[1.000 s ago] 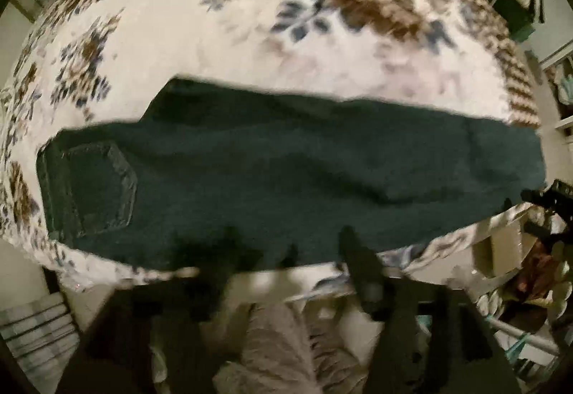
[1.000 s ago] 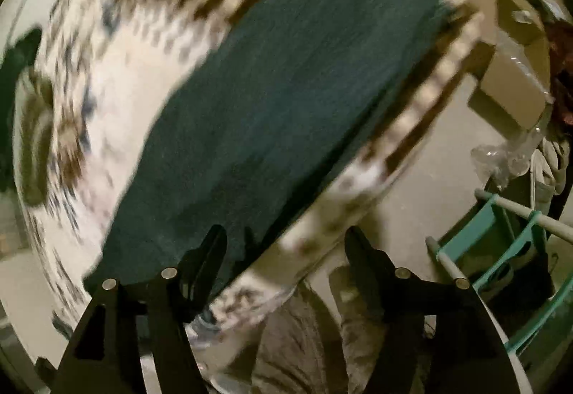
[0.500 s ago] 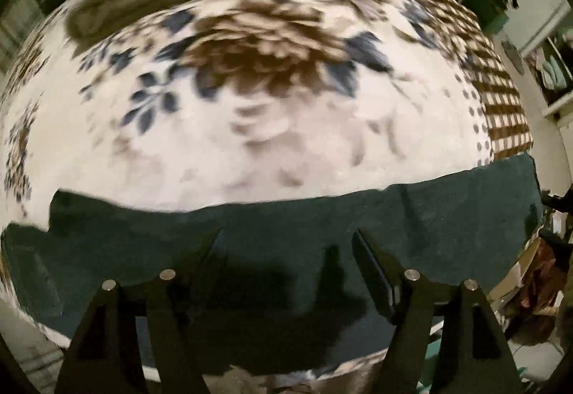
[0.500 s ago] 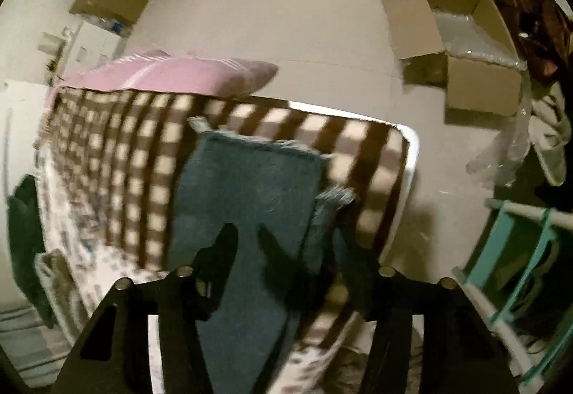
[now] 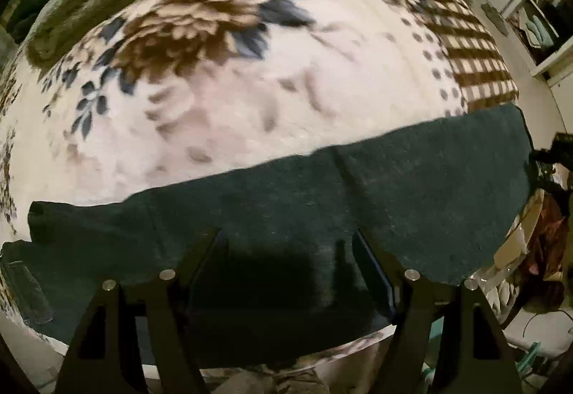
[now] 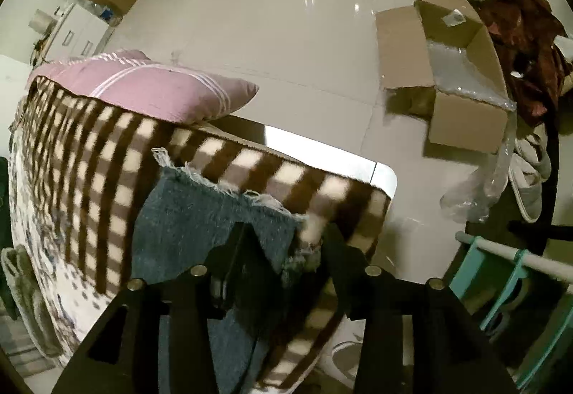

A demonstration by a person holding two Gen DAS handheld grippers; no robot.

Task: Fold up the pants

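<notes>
Floral blanket [image 5: 272,79] under pants [image 5: 322,208]; no legible writing; both tools spread.

Left gripper [image 5: 286,251]: now low over pants [image 5: 412,200], waistband slid to frame's lower left. Right gripper [image 6: 283,243]: swung to frayed hem [image 6: 215,183], frame centre.

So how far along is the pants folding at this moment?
Early. Done: the pants lie flat along the bed edge, legs stacked lengthwise. In hand: the right gripper, open, straddles the frayed hem; the left gripper, open, hovers over mid-leg. Left: gripping and folding the length over.
</notes>
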